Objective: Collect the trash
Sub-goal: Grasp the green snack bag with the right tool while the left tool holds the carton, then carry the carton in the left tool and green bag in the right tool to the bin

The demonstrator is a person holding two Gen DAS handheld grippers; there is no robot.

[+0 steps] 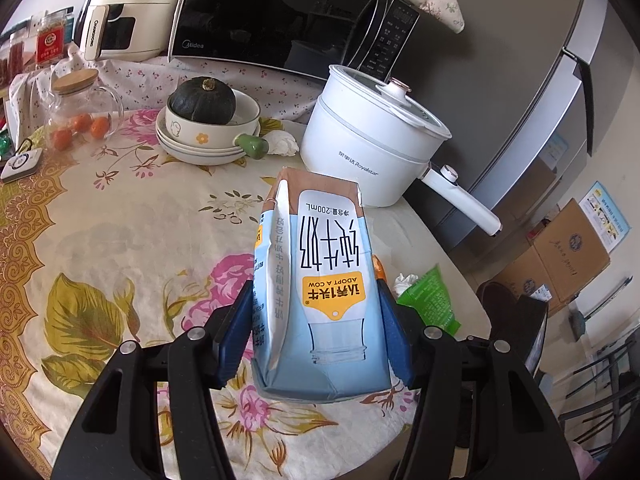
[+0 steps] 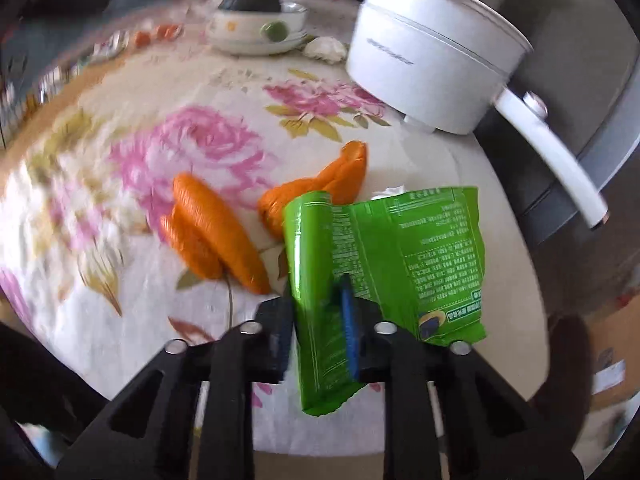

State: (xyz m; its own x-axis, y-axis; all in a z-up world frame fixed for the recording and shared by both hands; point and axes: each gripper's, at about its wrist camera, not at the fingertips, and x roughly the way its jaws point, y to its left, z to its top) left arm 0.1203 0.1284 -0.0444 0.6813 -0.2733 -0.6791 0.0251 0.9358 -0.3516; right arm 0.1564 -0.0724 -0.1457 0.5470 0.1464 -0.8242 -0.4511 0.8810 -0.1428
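Note:
My left gripper [image 1: 316, 308] is shut on a blue and white milk carton [image 1: 316, 280], held above the floral tablecloth with its printing upside down. In the right wrist view my right gripper [image 2: 320, 300] is shut on a crumpled green snack wrapper [image 2: 384, 260] near the table's right edge. The wrapper is pinched between the blue pads [image 2: 348, 320]. Orange plastic bags [image 2: 216, 232] lie twisted on the cloth just left of the wrapper. The same green wrapper [image 1: 430, 300] shows in the left wrist view, right of the carton, beside a scrap of white tissue [image 1: 404, 280].
A white electric pot [image 1: 372, 136] with a long handle stands at the table's far right. Stacked bowls holding a dark squash [image 1: 202, 100] sit behind, with a crumpled tissue [image 1: 282, 142] beside them. A microwave [image 1: 280, 12], a glass jar [image 1: 80, 112] and a cardboard box [image 1: 560, 256] are around.

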